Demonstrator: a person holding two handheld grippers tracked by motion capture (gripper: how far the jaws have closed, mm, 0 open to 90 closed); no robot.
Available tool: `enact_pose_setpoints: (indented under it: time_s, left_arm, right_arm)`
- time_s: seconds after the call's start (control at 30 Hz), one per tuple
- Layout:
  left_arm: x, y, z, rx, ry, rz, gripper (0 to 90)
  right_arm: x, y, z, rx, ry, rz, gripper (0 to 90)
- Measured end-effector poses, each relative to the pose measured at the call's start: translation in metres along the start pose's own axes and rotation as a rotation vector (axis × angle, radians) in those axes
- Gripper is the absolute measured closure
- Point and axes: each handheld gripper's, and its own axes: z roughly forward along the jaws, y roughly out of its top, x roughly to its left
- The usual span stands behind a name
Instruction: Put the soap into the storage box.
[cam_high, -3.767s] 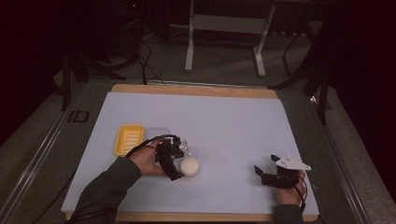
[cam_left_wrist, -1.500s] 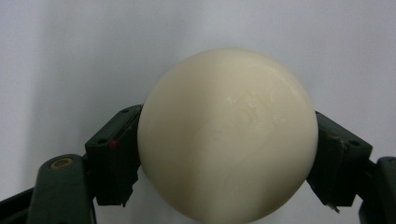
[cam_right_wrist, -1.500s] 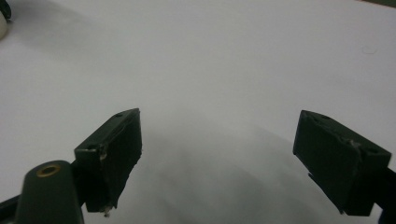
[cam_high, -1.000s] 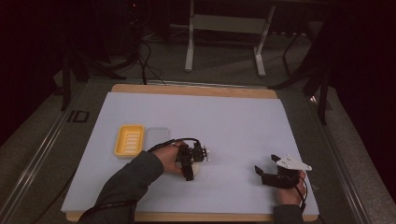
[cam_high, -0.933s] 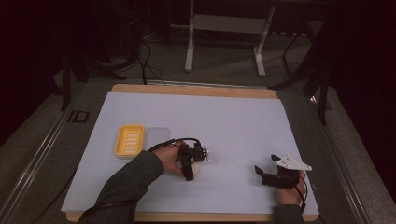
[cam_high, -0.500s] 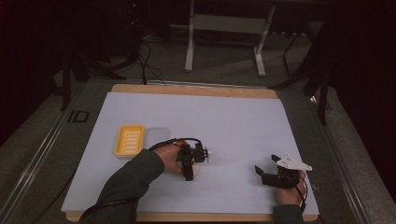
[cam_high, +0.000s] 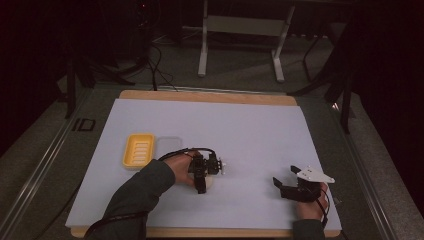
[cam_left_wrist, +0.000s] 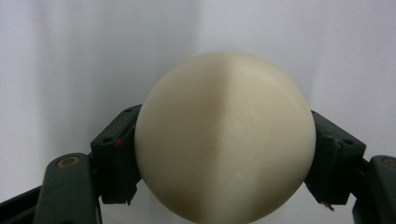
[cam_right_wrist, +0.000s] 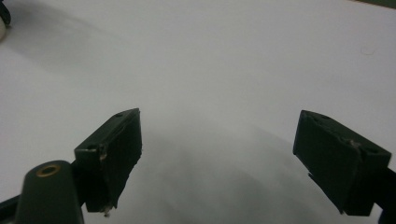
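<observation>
The left tool (cam_left_wrist: 224, 154) is clamped on a round, cream-white bar of soap (cam_left_wrist: 224, 135) with a smooth, slightly domed face bearing faint embossed lettering; in the left gripper view its two black pads press against the bar's left and right edges, and the white counter surface lies behind it. From the high view, the left tool (cam_high: 204, 172) sits a little left of the middle of the white-covered counter (cam_high: 260, 130), pointing down, with a sliver of the pale soap (cam_high: 208, 182) showing beneath it against the sheet. A yellow ridged plastic soap dish (cam_high: 138, 149) lies near the left tool, to its left and farther from the person, with a clear plastic lid (cam_high: 168, 147) just beside it on its right. The right tool (cam_high: 285, 186) rests near the counter's front right corner, well apart from the soap; in the right gripper view the right tool's (cam_right_wrist: 217, 154) jaws stand wide with nothing but bare white counter between them.
</observation>
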Motion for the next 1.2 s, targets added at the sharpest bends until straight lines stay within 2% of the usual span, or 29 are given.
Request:
enact_pose_setpoints:
  time_s: [0.57,0.9,1.2]
  left_arm:
    - [0.011,-0.017,-0.012,-0.022,-0.010,-0.051,24.9]
    - [0.017,-0.028,-0.018,-0.026,0.003,-0.078,24.9]
    - [0.023,-0.038,-0.024,-0.044,-0.002,-0.121,24.8]
  right_arm:
    - [0.000,0.000,0.000,-0.001,0.000,0.000,15.5]
    - [0.000,0.000,0.000,0.000,0.001,-0.001,15.5]
    - [0.000,0.000,0.000,0.000,0.000,-0.002,15.5]
